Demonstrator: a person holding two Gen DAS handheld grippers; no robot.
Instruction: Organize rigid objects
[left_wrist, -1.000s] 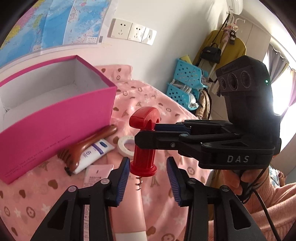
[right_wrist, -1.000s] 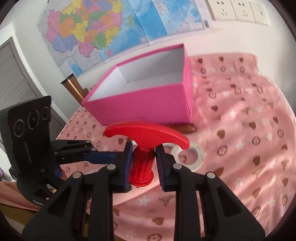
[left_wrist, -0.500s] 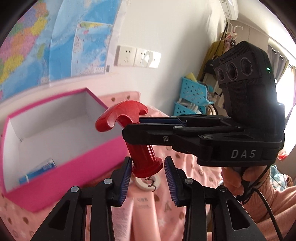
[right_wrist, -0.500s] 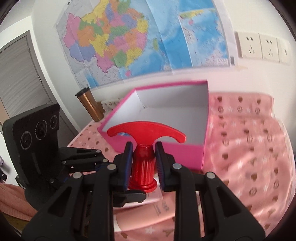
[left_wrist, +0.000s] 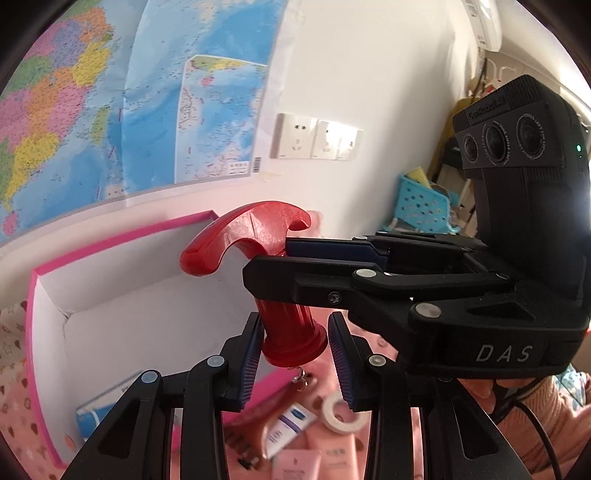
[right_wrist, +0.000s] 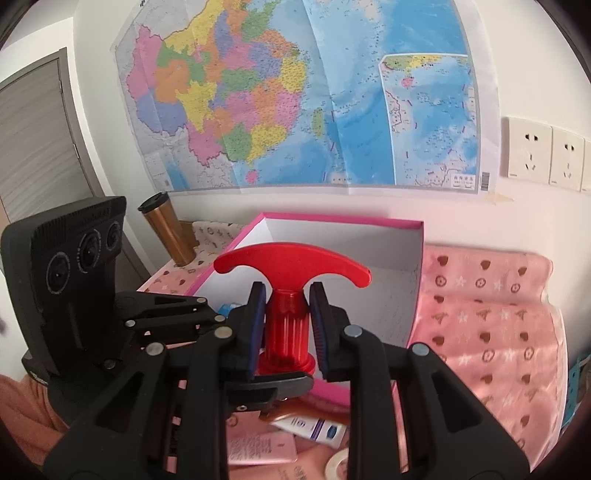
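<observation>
Held thing: your red corkscrew is in the air in front of the open pink box, not yet inside it.
Right gripper: you have it clamped on the ribbed barrel just under the T-handle; the blue pads press both sides.
Left gripper: narrow, one pad touching the flared foot of the corkscrew, the other with a gap; it looks more like a steadying hand than a grip.
How it handles: stiff moulded plastic, probably light, nothing that gives under the pads. The ribs help against slip; the smooth curved handle would be a poorer hold.
Watch: the bare metal worm pokes out below the foot, so keep it off the box wall and the cloth.
Where to hold: stay on the barrel; the wide handle then stops it sliding down.
Box: a blue-and-white carton lies in one corner, the rest of the floor looks free.
Left outside: tube of cream, tape roll, on the pink cloth.
</observation>
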